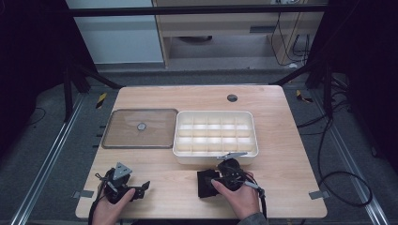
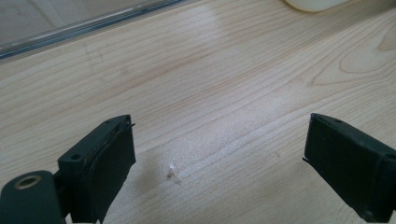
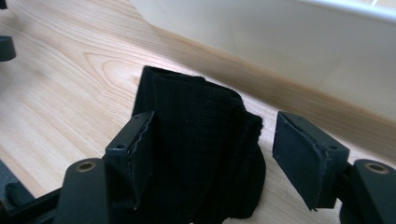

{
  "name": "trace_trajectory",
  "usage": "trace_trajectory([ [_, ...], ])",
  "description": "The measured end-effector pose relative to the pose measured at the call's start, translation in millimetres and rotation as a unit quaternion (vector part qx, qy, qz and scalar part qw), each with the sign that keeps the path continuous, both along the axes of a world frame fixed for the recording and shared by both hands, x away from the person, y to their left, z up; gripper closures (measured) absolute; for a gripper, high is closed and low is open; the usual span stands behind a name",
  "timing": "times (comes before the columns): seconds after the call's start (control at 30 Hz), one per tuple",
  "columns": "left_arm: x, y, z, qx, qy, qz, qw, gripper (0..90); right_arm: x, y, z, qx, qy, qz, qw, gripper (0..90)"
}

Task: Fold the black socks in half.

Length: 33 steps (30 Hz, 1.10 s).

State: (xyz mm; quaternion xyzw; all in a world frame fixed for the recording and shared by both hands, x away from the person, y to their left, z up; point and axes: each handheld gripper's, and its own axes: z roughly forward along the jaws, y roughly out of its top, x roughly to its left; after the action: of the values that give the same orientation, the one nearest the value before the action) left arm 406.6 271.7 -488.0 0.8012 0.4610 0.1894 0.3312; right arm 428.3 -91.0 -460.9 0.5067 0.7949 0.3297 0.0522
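A folded black cloth (image 1: 205, 183) lies on the wooden table (image 1: 286, 159), just in front of the white compartment box (image 1: 213, 158). My right gripper (image 1: 210, 181) reaches over it from the right. In the right gripper view the cloth (image 3: 196, 121) stands between the jaws of that gripper (image 3: 212, 144). One jaw touches the cloth and the other stands a little apart from it, so the gripper is open. My left gripper (image 1: 141, 189) rests near the table's front left, and its open jaws (image 2: 219, 154) hold nothing above bare wood.
A clear flat lid (image 1: 141, 127) with a small round knob lies left of the box, and its edge (image 2: 84, 28) runs across the far side of the left gripper view. The box wall (image 3: 280, 42) rises close behind the cloth. A grommet hole (image 1: 232, 98) sits at the back.
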Motion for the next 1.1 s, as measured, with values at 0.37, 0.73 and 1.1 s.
trace_trajectory([
  [0.37, 2.4, 0.9, -5.0, -0.003, 0.004, 0.003, 1.0000, 8.1, 5.4, 3.2, -18.7, -0.001, 0.017, -0.005, 0.9998, 30.2],
  [0.73, 2.2, 1.4, -6.0, -0.002, 0.007, 0.000, 1.0000, 8.1, 5.0, 4.1, -22.5, 0.010, 0.022, 0.003, 0.9997, 39.4],
  [1.1, 2.7, 3.6, -6.1, -0.003, 0.005, 0.006, 1.0000, 6.6, 4.3, 4.9, -23.4, 0.017, 0.025, 0.018, 0.9994, 49.7],
])
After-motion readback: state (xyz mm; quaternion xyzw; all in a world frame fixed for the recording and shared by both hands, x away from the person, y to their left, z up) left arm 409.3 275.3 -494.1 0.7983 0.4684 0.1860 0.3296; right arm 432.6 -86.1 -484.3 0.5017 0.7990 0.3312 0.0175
